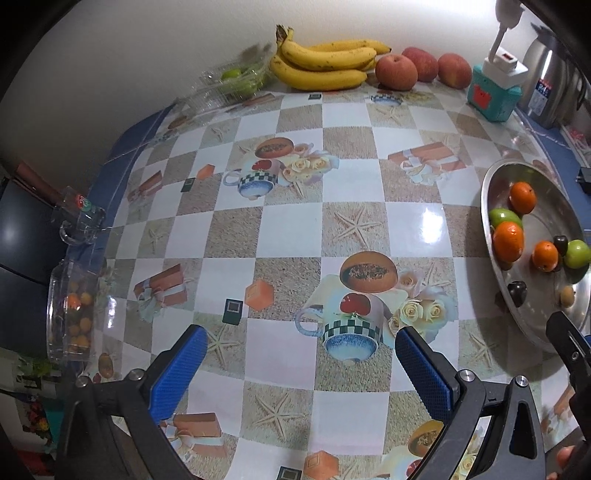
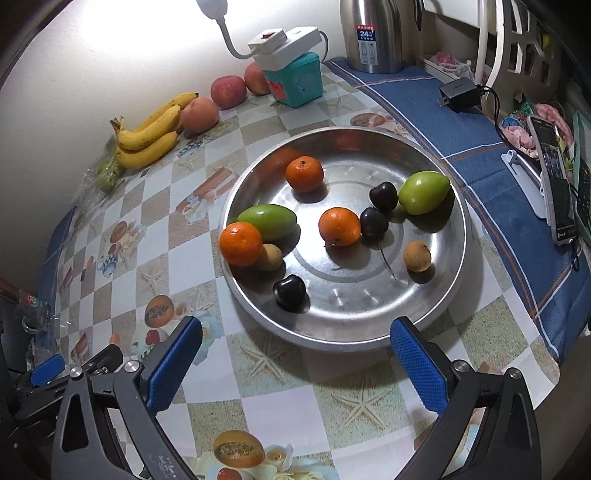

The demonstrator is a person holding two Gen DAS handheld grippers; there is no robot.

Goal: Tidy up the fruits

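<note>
A round steel tray (image 2: 369,325) holds three oranges (image 2: 339,226), two green fruits (image 2: 423,192), dark cherries (image 2: 290,292) and small brown longans (image 2: 416,256). My right gripper (image 2: 295,332) is open and empty, just in front of the tray's near rim. My left gripper (image 1: 301,345) is open and empty over the patterned table, with the tray (image 1: 495,280) to its right. Bananas (image 1: 321,61) and three apples (image 1: 397,72) lie at the back wall. They also show in the right wrist view, the bananas (image 2: 147,133) and the apples (image 2: 199,114).
A clear container with small fruits (image 1: 70,310) and a glass mug (image 1: 83,221) stand at the left table edge. A clear box of green fruits (image 1: 236,79) sits by the bananas. A teal box with a white lamp (image 2: 295,74), a steel kettle (image 2: 371,35) and a charger (image 2: 458,94) stand behind the tray.
</note>
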